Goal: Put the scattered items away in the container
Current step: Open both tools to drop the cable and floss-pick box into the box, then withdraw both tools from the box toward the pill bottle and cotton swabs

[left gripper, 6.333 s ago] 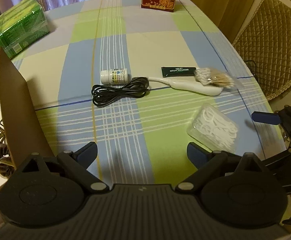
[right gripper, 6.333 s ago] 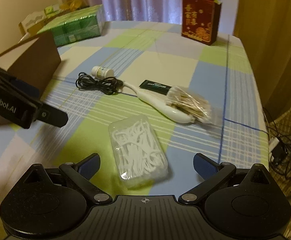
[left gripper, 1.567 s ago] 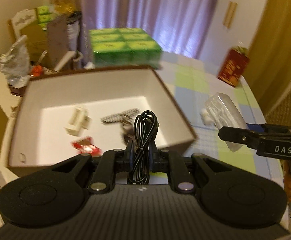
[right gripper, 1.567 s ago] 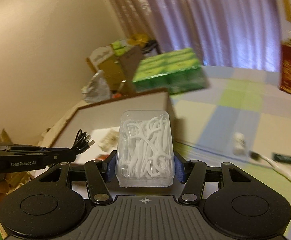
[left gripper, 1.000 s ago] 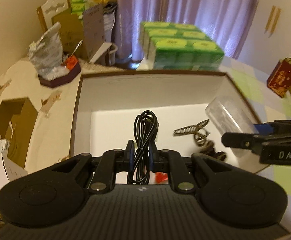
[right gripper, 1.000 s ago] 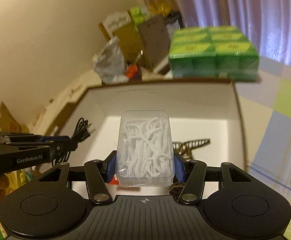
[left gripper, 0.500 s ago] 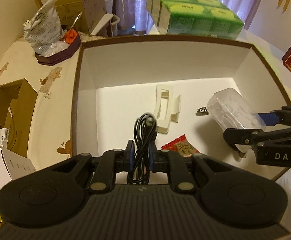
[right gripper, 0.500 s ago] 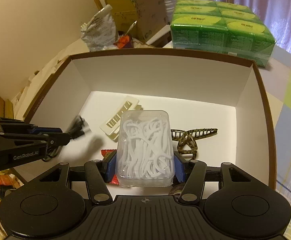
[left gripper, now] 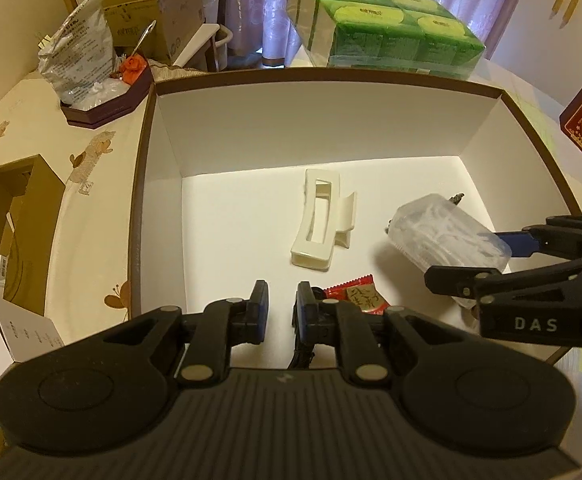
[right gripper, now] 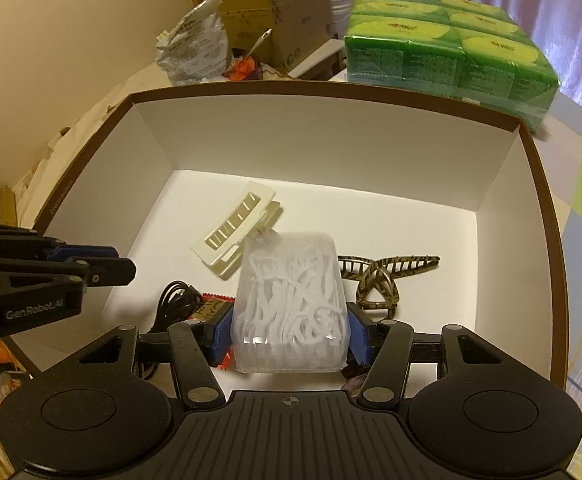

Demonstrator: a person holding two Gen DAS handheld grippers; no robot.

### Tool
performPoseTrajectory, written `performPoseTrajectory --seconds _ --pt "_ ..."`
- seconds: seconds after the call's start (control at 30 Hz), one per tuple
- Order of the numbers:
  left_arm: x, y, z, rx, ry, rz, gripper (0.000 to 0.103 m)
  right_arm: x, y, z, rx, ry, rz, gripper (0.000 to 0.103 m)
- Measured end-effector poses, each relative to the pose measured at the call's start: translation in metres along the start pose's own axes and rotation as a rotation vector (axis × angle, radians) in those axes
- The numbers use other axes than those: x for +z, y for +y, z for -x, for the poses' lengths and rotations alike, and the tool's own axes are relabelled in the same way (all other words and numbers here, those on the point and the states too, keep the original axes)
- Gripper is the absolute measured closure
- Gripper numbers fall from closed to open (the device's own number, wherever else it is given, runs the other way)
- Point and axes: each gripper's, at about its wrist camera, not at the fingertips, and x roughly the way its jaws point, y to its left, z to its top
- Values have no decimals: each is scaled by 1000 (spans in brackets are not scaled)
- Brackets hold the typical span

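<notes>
While the right tool clamps the floss box low over the box floor, part its fingers gently, clear of the cable at nine o'clock; the left tool hangs apart, empty.

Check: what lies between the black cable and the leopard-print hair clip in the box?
In the right wrist view, the floss-pick case, held in the right tongs, sits between the black cable and leopard-print hair clip.

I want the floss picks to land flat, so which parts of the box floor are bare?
Bare floor runs along the box's far wall and right side beyond the brown hair clip. It is crowded near the front: cable, red packet and white hair clip.
</notes>
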Motion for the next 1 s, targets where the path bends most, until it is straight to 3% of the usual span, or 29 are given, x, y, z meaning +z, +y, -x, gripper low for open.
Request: performPoseTrajectory --seconds 0.07,0.1,0.13,0.33,0.6,1.0 --pt "0 -1 2 1 -3 -6 86 1 1 1 12 -6 13 44" --pt "1 -2 4 2 -5 -7 82 1 1 2 15 -12 17 28" --pt "1 -2 5 5 -7 -7 81 0 3 6 2 -35 23 1" --pt "0 -4 12 11 -16 -1 68 -4 5 25 -20 -60 67 0" --pt "-8 -13 31 16 -35 -4 33 -25 -2 50 -51 -49 36 0" --pt "-21 -37 57 5 -59 4 22 -47 -7 85 -79 -97 9 0"
